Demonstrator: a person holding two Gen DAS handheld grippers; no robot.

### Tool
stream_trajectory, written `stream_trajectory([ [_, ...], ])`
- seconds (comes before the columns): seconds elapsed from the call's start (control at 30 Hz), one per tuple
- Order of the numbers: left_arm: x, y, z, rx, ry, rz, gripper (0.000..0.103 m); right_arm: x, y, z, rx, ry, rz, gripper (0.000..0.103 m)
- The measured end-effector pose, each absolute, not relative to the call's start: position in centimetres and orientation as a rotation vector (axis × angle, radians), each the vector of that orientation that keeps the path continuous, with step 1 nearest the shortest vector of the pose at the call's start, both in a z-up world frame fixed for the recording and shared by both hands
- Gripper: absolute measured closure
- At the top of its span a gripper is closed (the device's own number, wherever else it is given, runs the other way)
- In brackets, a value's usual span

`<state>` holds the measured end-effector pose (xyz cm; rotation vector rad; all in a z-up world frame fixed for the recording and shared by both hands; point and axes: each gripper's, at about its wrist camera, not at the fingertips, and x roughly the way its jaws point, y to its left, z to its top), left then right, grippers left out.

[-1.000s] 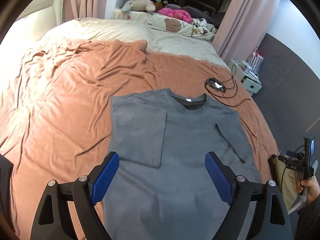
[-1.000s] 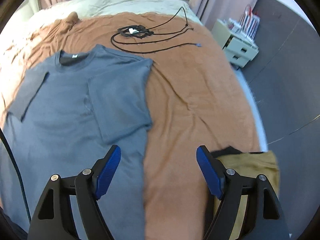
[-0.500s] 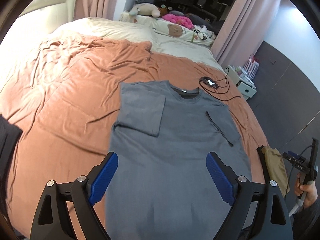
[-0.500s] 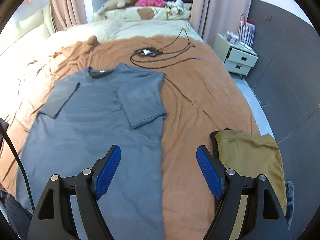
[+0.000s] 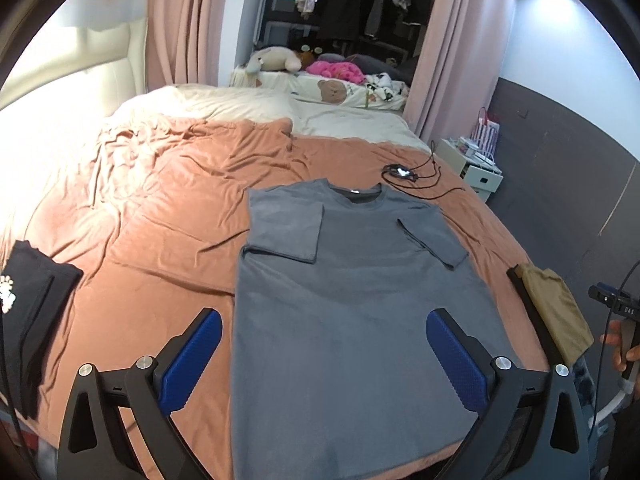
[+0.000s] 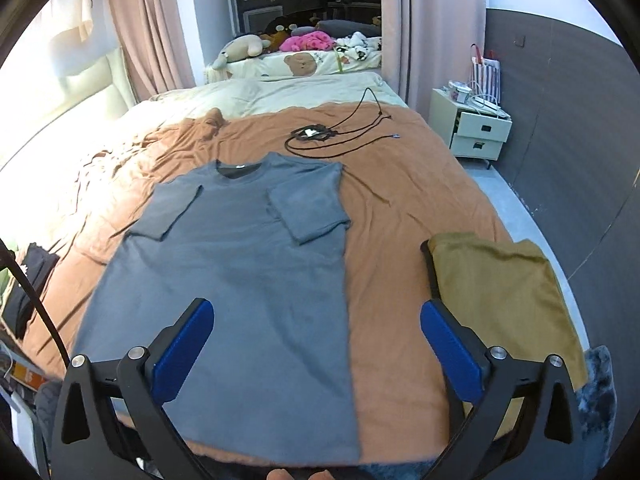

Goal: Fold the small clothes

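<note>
Grey T-shirt (image 5: 352, 304) lies flat on the orange sheet (image 5: 160, 208) right in front of you, neck at 12 o'clock, hem at 6 o'clock near the bed's edge, and both sleeves already folded in onto the chest. Your left gripper (image 5: 324, 344) hangs above the lower half of the shirt; its jaws have just been opening and now stand wide apart, nothing between the blue pads (image 5: 188, 360) but air. Your right gripper (image 6: 316, 340) sits over the shirt's right edge, its jaws likewise just opened to full spread and released, gripping nothing. At 3 o'clock from the shirt you have a folded mustard garment (image 6: 504, 292) at the bed's edge. At 9 o'clock, well apart, lies a black garment (image 5: 28, 304). A coiled black cable (image 6: 320, 136) rests on the sheet at 1 o'clock, beyond the collar
</note>
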<state>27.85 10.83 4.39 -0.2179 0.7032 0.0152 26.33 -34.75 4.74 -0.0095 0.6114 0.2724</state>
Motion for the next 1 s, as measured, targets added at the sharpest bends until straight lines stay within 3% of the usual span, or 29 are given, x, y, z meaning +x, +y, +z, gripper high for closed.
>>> stream_trajectory([
  [0.47,20.6,10.9,3.1,-0.248,0.623,0.026,0.0,21.3,-37.6,2.2,0.008,0.609,0.34,0.0],
  [0.73,17.8,10.9,0.4,-0.241,0.632,0.043,0.0,19.3,-38.7,-0.5,0.065,0.571,0.333,0.0],
  [1.0,15.9,12.4,-2.7,-0.3,0.669,0.055,0.0,18.5,-40.1,-3.6,0.111,0.649,0.323,0.0],
])
